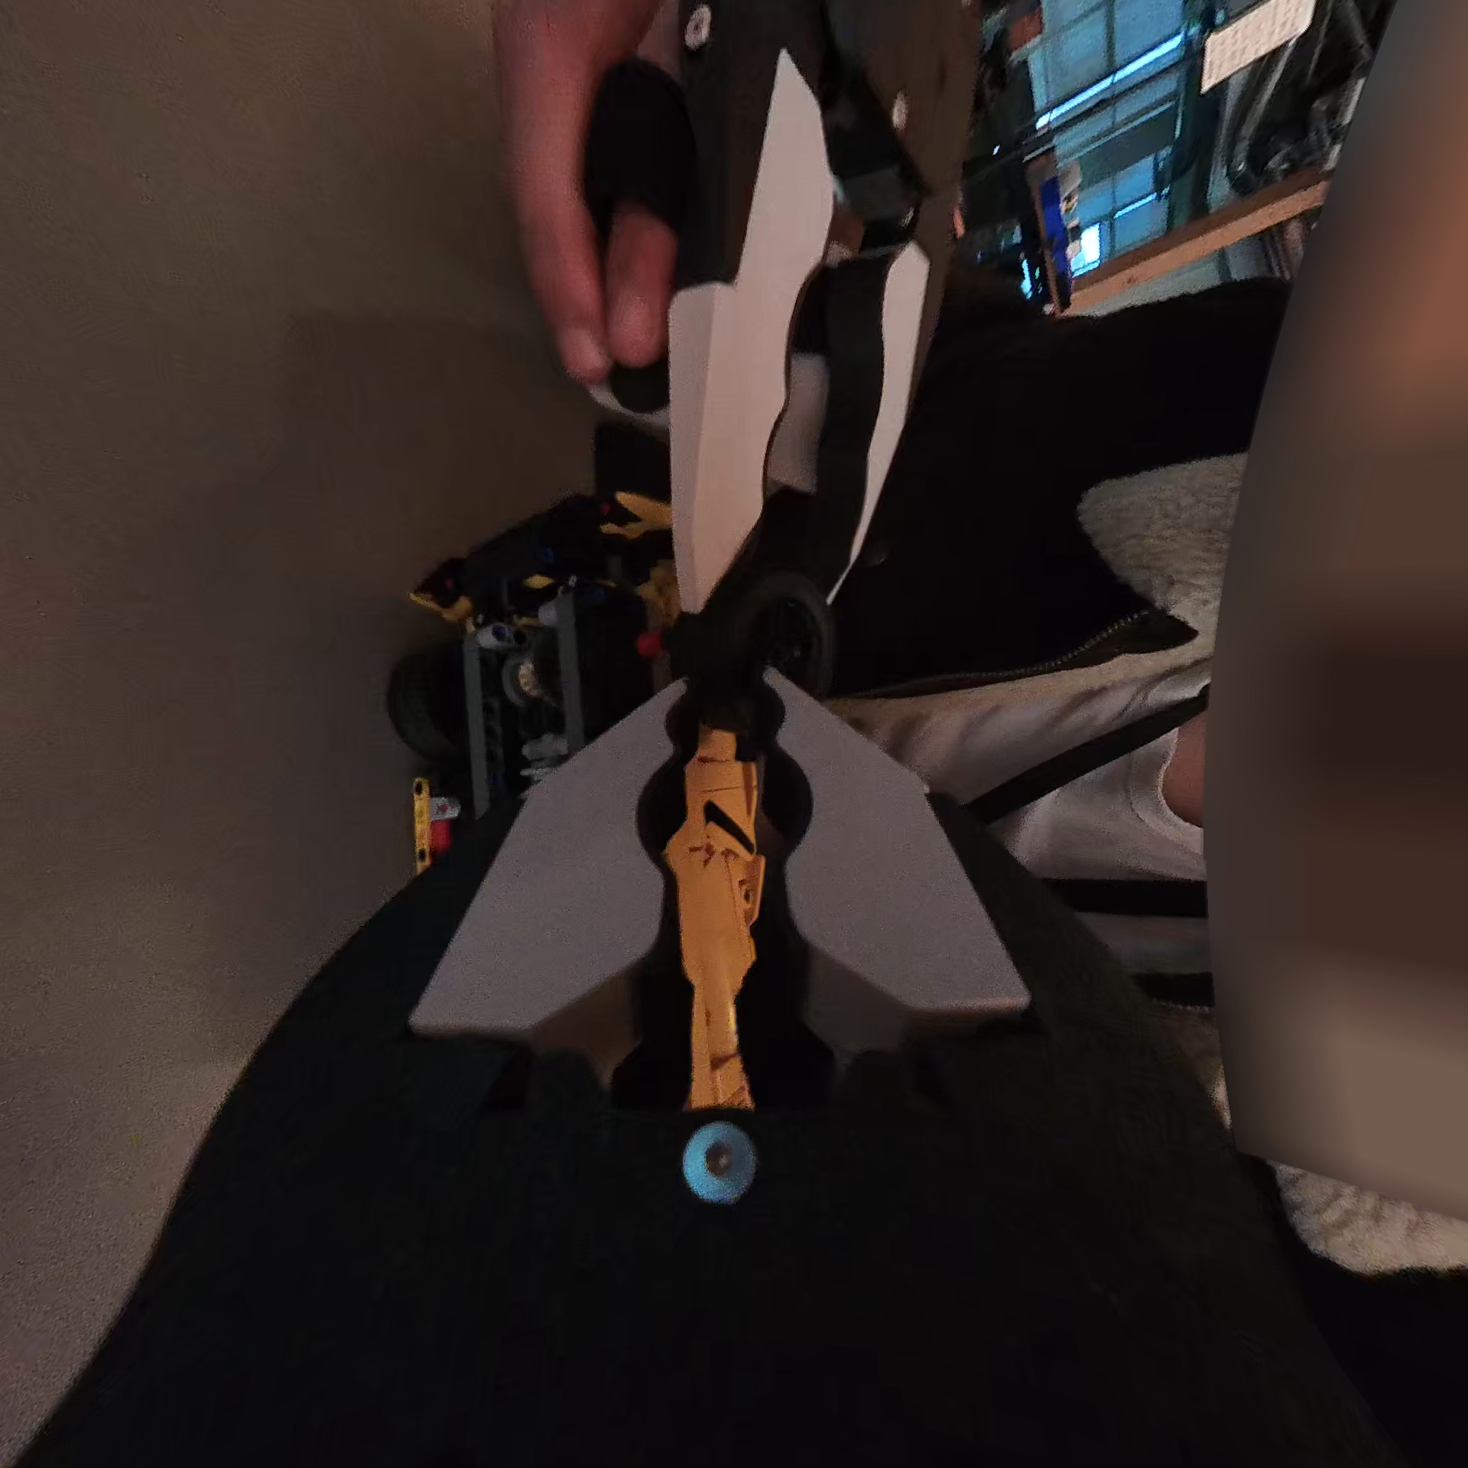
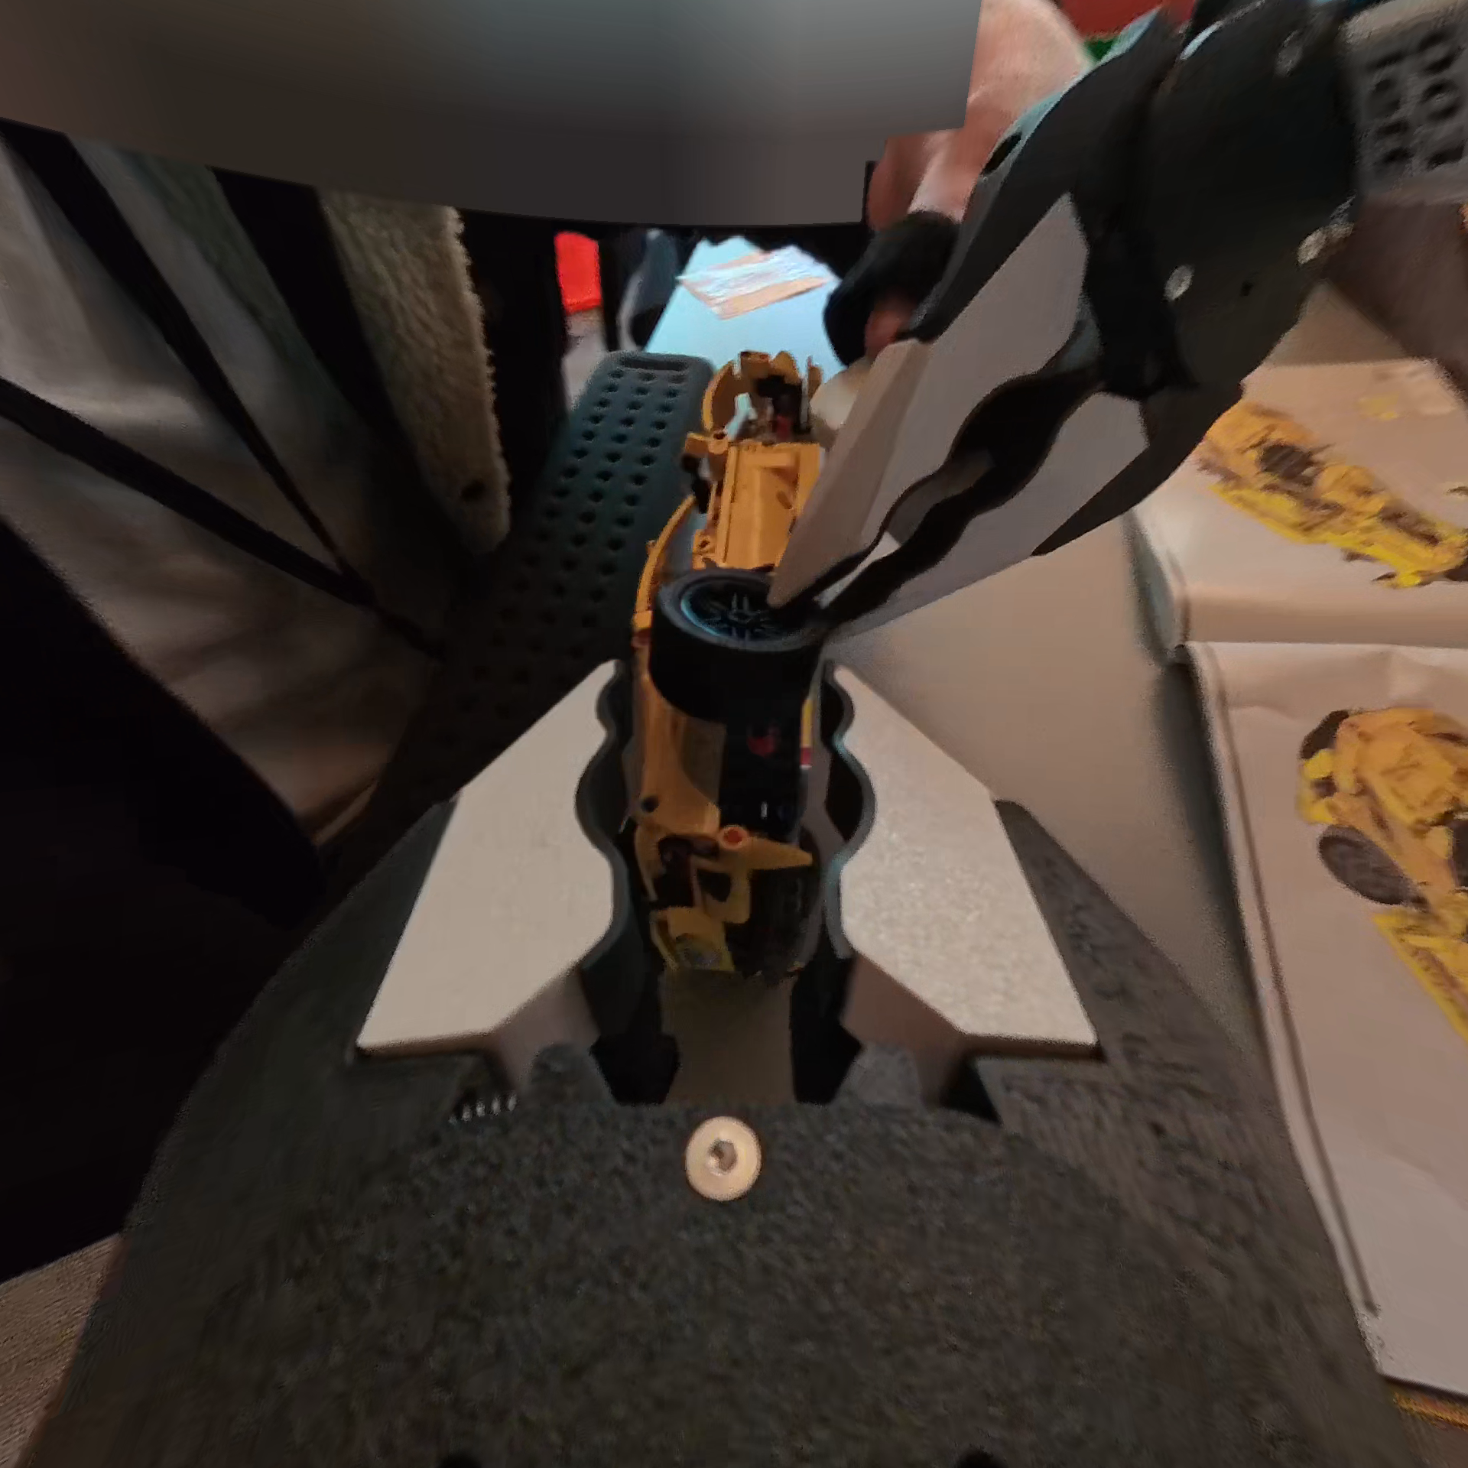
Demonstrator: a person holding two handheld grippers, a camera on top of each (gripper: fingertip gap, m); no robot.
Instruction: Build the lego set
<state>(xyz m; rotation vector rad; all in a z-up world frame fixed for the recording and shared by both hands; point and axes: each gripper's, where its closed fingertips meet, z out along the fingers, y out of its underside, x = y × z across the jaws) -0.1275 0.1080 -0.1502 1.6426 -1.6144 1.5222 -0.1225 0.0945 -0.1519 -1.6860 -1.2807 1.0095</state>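
A yellow lego car [image 2: 759,492] lies lengthwise between the fingers of my right gripper [image 2: 723,675], which is shut on its body. A black wheel [image 2: 715,659] with a blue-lit rim sits on the car's side at those fingertips. My left gripper [image 2: 794,604] comes in from the upper right, nearly shut, its tips pinching the wheel's edge. In the left wrist view, my left gripper [image 1: 719,687] holds something black at its tips beside the wheel [image 1: 794,627]. The yellow body [image 1: 715,874] shows in its finger gap. The right gripper [image 1: 762,604] reaches down from above.
A second black-and-yellow lego chassis [image 1: 524,635] stands on the brown table [image 1: 198,556], with small yellow and red loose parts [image 1: 429,826] beside it. Instruction pages with car pictures [image 2: 1350,794] lie to the right. A person's hand [image 1: 588,238] and body are close by. Both grippers' tips are close together, under 4 cm apart.
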